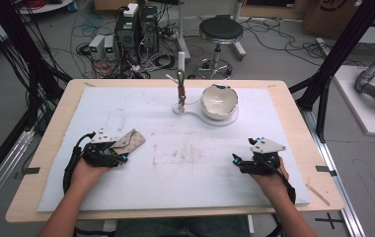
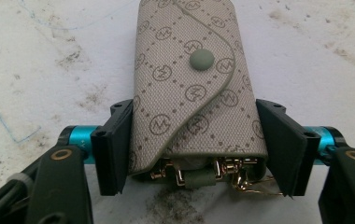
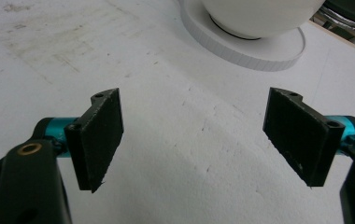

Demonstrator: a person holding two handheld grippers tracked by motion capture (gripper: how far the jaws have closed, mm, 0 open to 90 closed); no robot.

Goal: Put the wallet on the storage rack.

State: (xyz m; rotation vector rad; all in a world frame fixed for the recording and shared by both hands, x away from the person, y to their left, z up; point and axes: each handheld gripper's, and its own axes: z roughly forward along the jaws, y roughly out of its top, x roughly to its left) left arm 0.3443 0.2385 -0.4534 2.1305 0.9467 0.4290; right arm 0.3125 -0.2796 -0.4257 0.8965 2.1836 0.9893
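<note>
Beige monogrammed fabric key pouch (image 2: 194,88) with a snap flap lay flat on the left part of the white foam-covered table (image 1: 185,163), pinched at its lower end by the left gripper (image 2: 194,144), gold key hooks showing below. Farther right and back stood a white bowl (image 1: 219,101) on its round base. At right, the right gripper (image 3: 192,135) rested spread, holding nothing.
</note>
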